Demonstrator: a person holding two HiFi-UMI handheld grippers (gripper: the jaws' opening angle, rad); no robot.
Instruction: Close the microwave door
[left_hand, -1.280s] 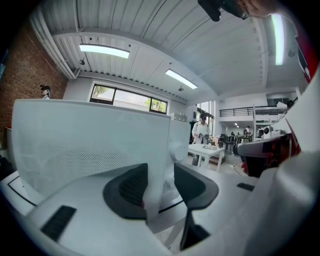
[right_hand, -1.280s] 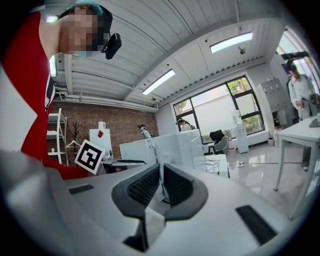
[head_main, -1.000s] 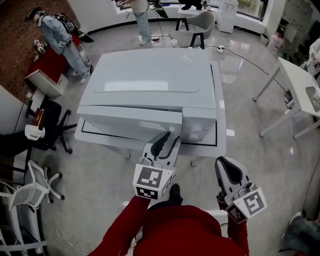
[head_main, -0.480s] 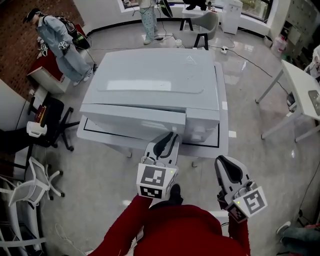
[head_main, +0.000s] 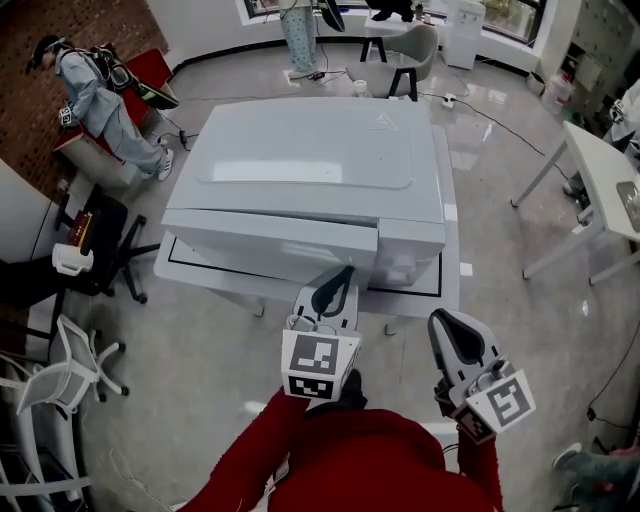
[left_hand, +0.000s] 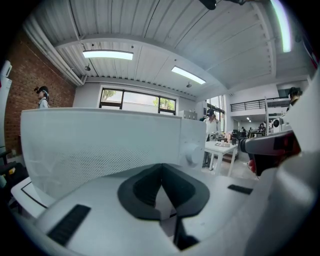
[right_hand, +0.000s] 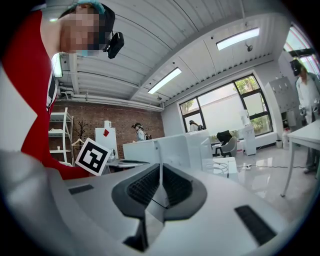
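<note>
At twelve o'clock from the left gripper (head_main: 343, 276), just beyond its tips in the head view, stands the door (head_main: 265, 245) of the microwave (head_main: 310, 150), a wide white box that fills most of the white table (head_main: 445, 290) under it. The door's long axis runs from nine to three o'clock across that view. Its free edge ends beside the control panel (head_main: 410, 250), almost straight ahead of the left gripper's nose. The door face seems to sit a little proud of the panel, so I judge it slightly ajar rather than latched, though the gap itself is too thin to make out. The left gripper's jaws are closing right down, pad meeting pad, with nothing between them, and its own view is filled by the door's dotted window (left_hand: 100, 155) with the round knob (left_hand: 192, 155) off at two o'clock. The right gripper (head_main: 450, 328) hangs at about four o'clock from the left one, well apart from the microwave and past its right corner, its jaws also together and empty. The left is plainly the nearer tool, and a push toward twelve o'clock on the free edge looks like what the coming move calls for. As for the one container here, no view looks into the oven's cavity, so I cannot tell what it holds.
</note>
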